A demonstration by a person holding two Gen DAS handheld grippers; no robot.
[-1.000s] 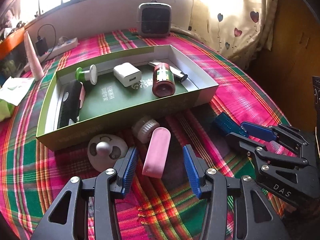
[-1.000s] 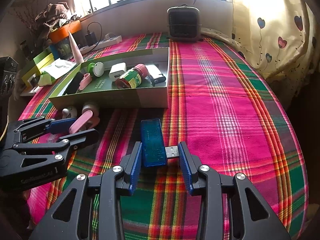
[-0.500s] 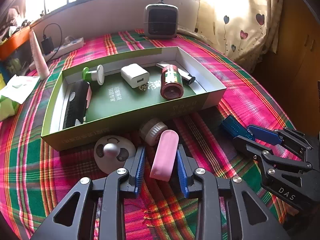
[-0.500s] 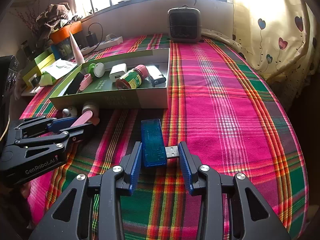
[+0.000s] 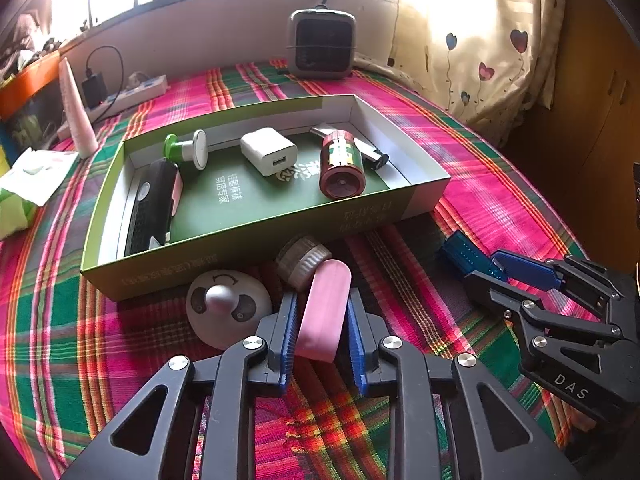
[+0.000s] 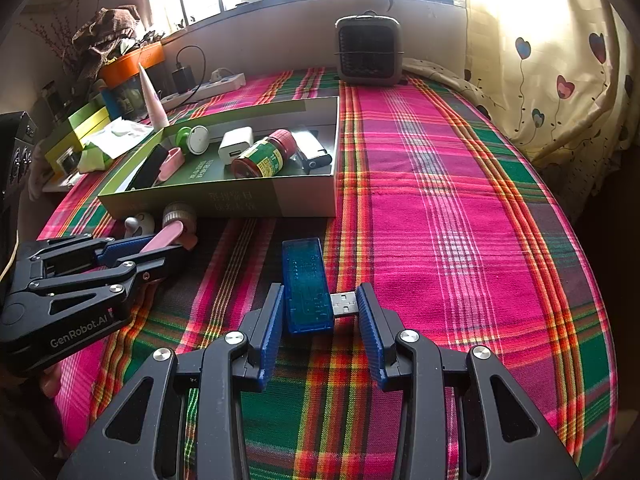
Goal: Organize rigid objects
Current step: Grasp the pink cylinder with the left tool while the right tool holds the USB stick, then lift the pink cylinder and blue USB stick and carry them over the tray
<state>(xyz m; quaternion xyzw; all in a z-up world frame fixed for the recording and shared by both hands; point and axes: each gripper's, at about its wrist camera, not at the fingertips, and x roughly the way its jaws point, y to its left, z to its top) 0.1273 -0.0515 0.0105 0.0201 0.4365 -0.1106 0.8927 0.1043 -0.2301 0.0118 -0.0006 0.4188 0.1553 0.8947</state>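
Box [image 5: 248, 248] holds five items already, while left gripper [image 5: 322, 336] is closing on pink case [image 5: 324, 314], right gripper [image 6: 318, 316] clamps blue USB stick [image 6: 306, 284], and two pieces wait outside.

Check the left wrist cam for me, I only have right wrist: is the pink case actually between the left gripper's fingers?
Observer: Yes. The pink case lies lengthwise between the left gripper's jaws, which are closing. Both pads look to be against its sides.
Operator: Anything crowding that side?
Observer: A white dome sits close beside the gripper's left finger.
Operator: Any marking on the dome?
Observer: A curved arrow is printed above its silver knob, with a dark patch on either side.
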